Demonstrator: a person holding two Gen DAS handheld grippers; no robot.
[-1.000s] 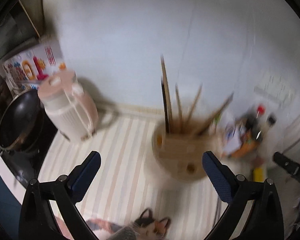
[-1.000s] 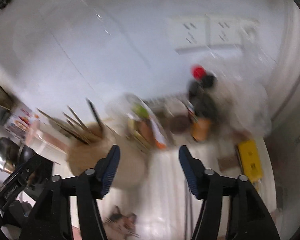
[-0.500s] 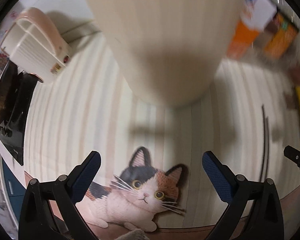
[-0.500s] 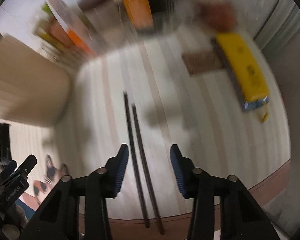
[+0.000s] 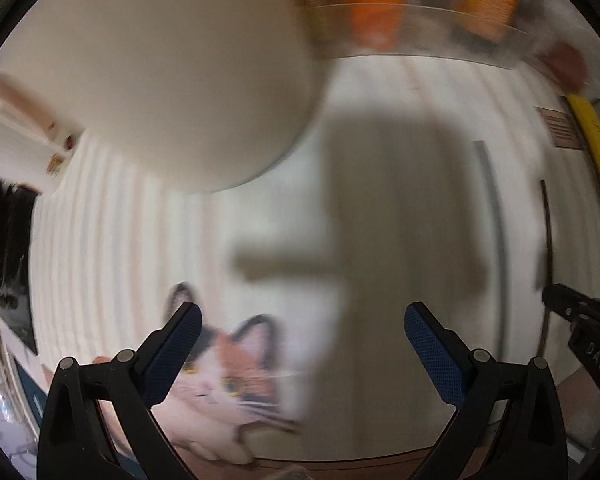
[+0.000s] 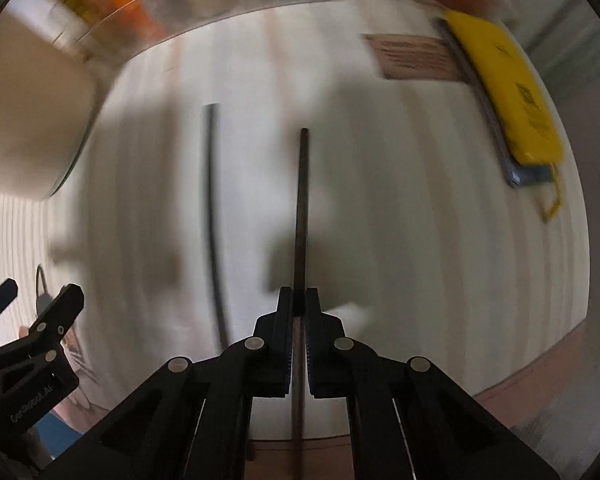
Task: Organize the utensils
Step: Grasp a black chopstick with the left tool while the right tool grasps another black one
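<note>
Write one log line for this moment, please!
right gripper: just closed on chopstick | left gripper: open, empty | other chopstick: on mat

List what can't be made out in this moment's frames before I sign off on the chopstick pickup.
- Packets behind the clear tray: left wrist view, labels lost to motion blur.
- Held chopstick: right wrist view, its near stretch is hidden between the right claw pads.
- Utensil holder: both views, its top is cut off by the edge, so the contents are unseen.
- Yellow item: print too blurred to read.

Striped mat (image 6: 420,208) covering the table; cat print (image 5: 228,376) showing near edge; yellow pack (image 6: 508,92) lying far right, blurred packets (image 5: 380,0) standing behind.
</note>
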